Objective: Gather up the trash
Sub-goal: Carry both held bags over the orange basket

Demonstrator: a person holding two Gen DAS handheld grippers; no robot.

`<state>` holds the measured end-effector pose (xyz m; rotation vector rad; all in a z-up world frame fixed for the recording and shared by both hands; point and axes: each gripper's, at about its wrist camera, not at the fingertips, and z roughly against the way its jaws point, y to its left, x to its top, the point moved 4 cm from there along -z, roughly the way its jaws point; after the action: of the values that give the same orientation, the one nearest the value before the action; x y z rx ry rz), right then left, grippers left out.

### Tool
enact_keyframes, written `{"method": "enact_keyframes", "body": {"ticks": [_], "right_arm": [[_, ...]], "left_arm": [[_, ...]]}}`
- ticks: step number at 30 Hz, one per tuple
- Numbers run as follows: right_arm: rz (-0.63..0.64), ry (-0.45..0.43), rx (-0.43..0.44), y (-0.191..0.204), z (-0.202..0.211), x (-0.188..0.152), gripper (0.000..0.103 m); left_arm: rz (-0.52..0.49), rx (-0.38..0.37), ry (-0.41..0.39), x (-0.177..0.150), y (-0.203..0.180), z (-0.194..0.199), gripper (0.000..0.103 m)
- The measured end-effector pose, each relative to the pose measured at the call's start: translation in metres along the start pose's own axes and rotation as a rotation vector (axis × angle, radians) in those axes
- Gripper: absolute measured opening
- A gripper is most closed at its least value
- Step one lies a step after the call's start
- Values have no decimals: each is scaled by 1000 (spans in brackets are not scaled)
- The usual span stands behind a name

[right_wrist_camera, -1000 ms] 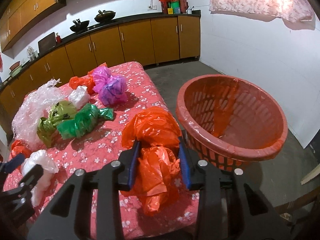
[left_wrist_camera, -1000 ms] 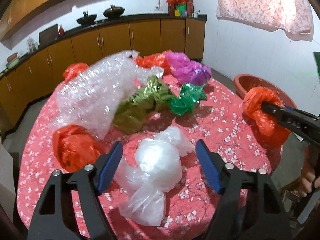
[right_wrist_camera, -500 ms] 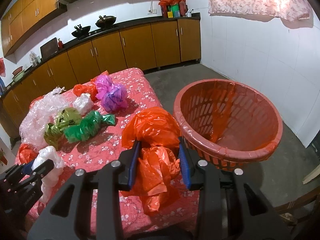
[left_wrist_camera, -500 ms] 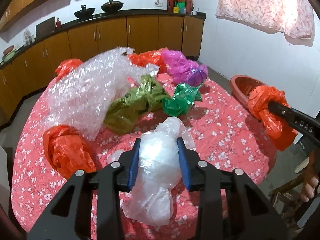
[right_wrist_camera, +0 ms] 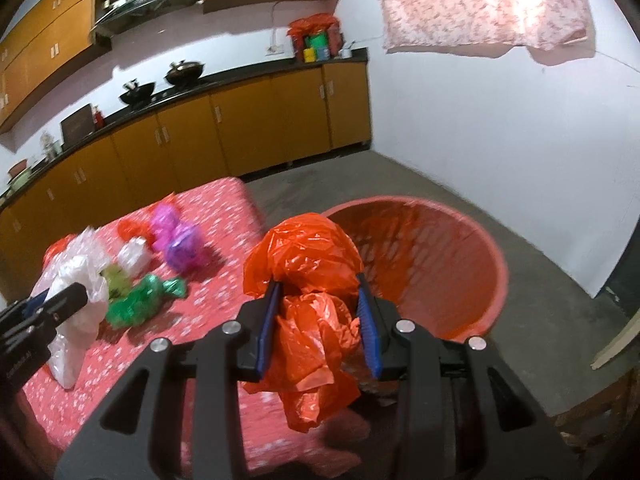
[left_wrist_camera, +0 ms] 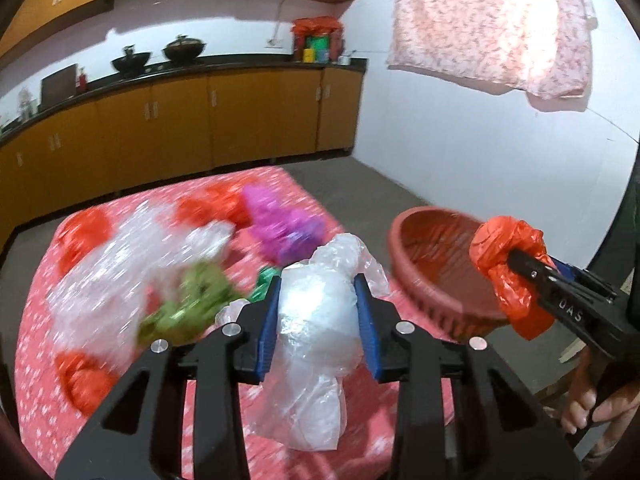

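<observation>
Right wrist view: right gripper (right_wrist_camera: pixel 318 320) clamps an orange bag (right_wrist_camera: pixel 308 276) beside the basket (right_wrist_camera: pixel 496 276); left gripper (left_wrist_camera: pixel 316 320) pinches a clear bag (left_wrist_camera: pixel 316 312) above the table's (left_wrist_camera: pixel 36 320) near edge, other wads behind.

Left gripper (left_wrist_camera: pixel 316 320): black angular arms, blue ribbed pads (left_wrist_camera: pixel 269 328), silver screws. Right gripper (right_wrist_camera: pixel 319 322) alike; white "DAS" lettering on its side. Bare-skinned hand (left_wrist_camera: pixel 596 400) at four o'clock.

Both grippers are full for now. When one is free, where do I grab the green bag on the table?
Take the green bag across its fat crumpled middle, coming from above. It lies lengthwise on the table with a thin twisted tail towards the basket; the tail would likely slip. The olive bag crowds its far side.
</observation>
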<state>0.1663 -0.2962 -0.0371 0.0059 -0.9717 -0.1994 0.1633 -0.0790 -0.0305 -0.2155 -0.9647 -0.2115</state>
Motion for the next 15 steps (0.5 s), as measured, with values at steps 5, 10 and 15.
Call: {"method": "enact_keyframes", "body": {"ticks": [5,10,15], "right_arm": [[-37,-21,-55,-32,1,13,36],[-78,-30,-94,-59,-7,23,36],[-105,-30,-114,-76,-23,28,36]], "left_arm": [[-40,-73,9,19,-34,-27,36],[-83,-132,21,32,-68,-50,36],[-116,-172,39,39,-92,-76,36]]}}
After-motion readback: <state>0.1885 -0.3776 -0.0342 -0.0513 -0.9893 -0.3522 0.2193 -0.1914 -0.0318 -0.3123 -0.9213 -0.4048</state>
